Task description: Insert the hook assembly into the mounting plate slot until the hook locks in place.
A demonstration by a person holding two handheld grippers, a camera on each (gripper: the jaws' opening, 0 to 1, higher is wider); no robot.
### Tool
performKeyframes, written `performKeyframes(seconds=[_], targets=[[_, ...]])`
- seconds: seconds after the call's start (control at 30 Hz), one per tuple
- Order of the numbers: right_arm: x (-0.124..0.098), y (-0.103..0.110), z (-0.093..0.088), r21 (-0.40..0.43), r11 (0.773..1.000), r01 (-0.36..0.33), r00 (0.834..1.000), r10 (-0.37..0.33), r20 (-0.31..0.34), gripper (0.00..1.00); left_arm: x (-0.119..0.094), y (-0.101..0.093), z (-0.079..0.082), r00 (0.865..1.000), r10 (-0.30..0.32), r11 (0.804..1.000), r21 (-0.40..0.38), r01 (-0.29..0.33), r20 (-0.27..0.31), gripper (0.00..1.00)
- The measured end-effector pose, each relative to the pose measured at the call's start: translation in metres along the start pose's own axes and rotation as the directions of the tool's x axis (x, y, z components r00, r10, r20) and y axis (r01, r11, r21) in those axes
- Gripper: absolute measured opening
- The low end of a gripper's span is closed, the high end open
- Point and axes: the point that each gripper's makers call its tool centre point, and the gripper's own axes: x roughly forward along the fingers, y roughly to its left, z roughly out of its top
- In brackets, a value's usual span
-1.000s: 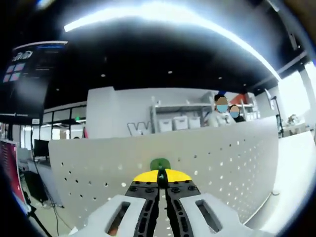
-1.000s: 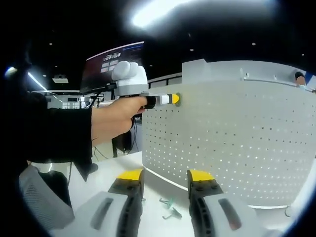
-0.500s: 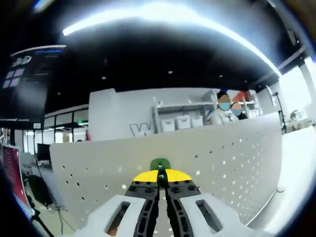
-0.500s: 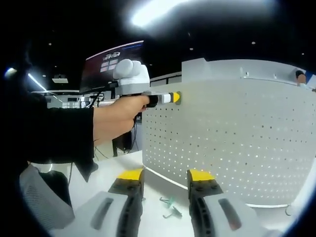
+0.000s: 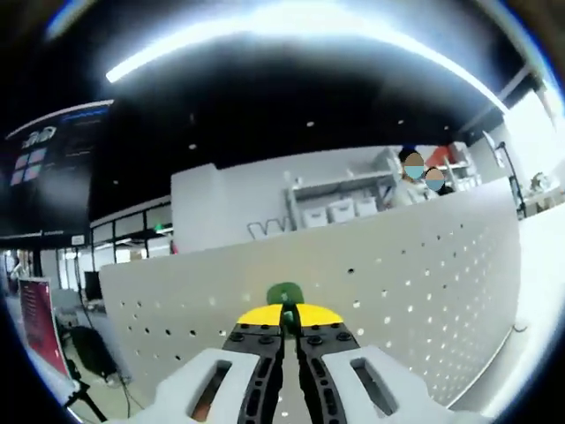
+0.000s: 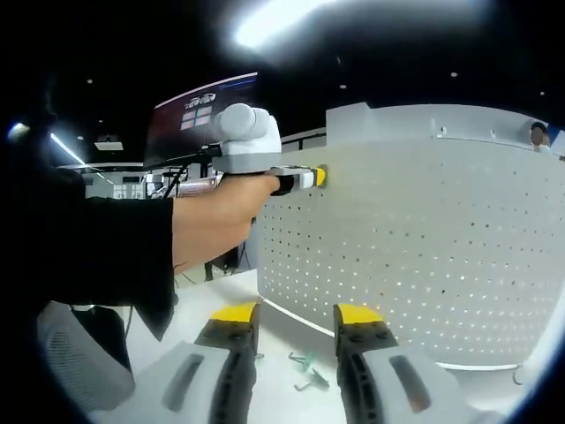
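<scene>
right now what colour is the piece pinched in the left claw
Green: the hook piece shows best in the left gripper view, just beyond the yellow tips of the left claw.

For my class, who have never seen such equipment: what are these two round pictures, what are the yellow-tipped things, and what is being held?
A person holds a hand-held gripper in each hand; each carries a fisheye camera. In the left gripper view, the left hand-held gripper is shut on a green hook, pressed against a white perforated panel. The right gripper view shows that same scene from the side, with the person's hand. The right hand-held gripper is open and holds nothing. Spare hooks lie on the white table.
</scene>
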Motion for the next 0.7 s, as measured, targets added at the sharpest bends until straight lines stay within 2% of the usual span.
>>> performKeyframes(seconds=[0.13,0.23,0.33,0.53,0.7], targets=[[0.000,0.001,-0.001,0.004,1.000,-0.002,1.000,0.002,-0.002,0.31,0.000,0.000,-0.009,0.999,-0.021,0.999,-0.027,0.021,-0.032,0.04],[0.001,0.001,-0.002,0.003,1.000,-0.003,1.000,0.004,-0.005,0.31,-0.002,-0.001,-0.013,0.998,-0.029,1.000,-0.012,0.029,-0.050,0.04],[0.001,0.001,-0.003,0.004,1.000,-0.004,1.000,0.004,-0.009,0.31,-0.006,0.002,-0.019,0.996,-0.032,0.999,-0.046,0.028,-0.078,0.08],[0.002,0.001,-0.004,0.004,1.000,-0.006,1.000,0.006,-0.013,0.31,-0.020,0.006,-0.019,0.997,-0.055,0.996,-0.068,0.051,-0.062,0.10],[0.003,0.002,-0.006,0.000,1.000,-0.010,1.000,0.010,-0.020,0.31,-0.035,0.003,-0.025,0.993,-0.085,0.995,-0.064,0.080,-0.078,0.12]])
